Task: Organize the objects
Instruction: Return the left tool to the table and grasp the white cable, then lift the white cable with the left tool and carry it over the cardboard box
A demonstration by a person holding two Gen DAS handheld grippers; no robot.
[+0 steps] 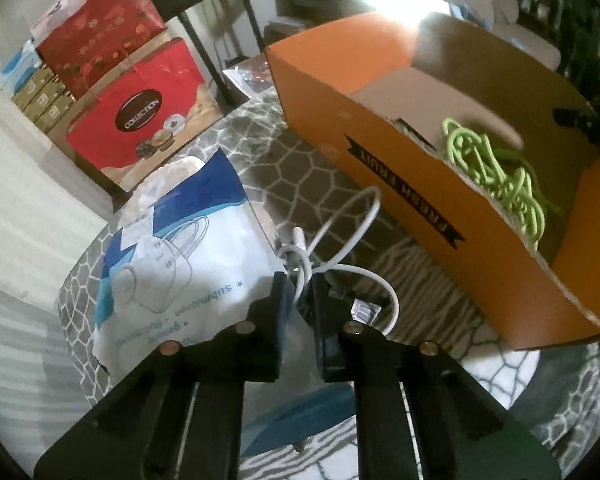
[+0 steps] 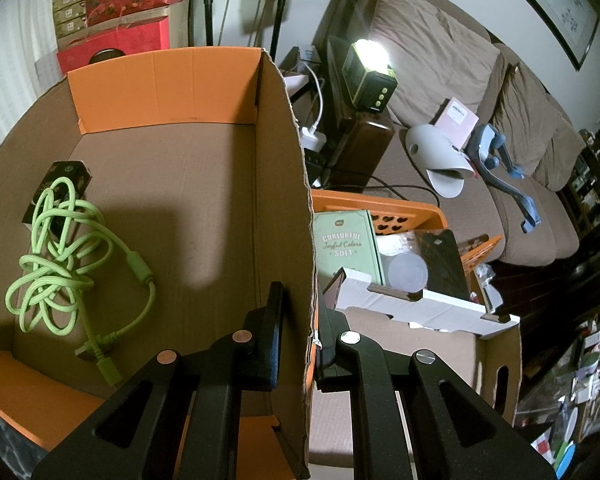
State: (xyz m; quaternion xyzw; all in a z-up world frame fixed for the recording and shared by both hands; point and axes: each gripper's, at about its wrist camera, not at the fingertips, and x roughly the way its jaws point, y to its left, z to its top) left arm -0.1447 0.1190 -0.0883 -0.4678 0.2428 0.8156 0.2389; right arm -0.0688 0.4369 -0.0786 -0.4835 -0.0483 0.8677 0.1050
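**Lift the white cable clear and carry it to the orange box**

Your left gripper [image 1: 300, 292] is pressed together on the white cable [image 1: 340, 240], pinching a bundle of its loops just beside the blue-and-white pouch [image 1: 168, 252]. The cable lies on the patterned worktop [image 1: 284, 176], between that pouch and the near wall of the orange box [image 1: 380, 120]. Your right gripper [image 2: 300, 312] is clamped on the box's cardboard side wall [image 2: 288, 200], one finger inside and one outside, which steadies the box.

Judging by the grip, only part of the cable is caught; one long loop trails toward the box and a plug end lies free beside the fingers. Raise it straight up first, so that loose loop does not drag the pouch or snag on the box edge. Keep the right hold firm while you bring the cable over the wall, and set it down on the bare floor of the box, apart from the green cable [image 2: 72, 264], so the two do not tangle.

Count: one white cable on the worktop, one green cable in the box, one small dark packet [image 2: 66, 178] under it, one pouch, one orange box.
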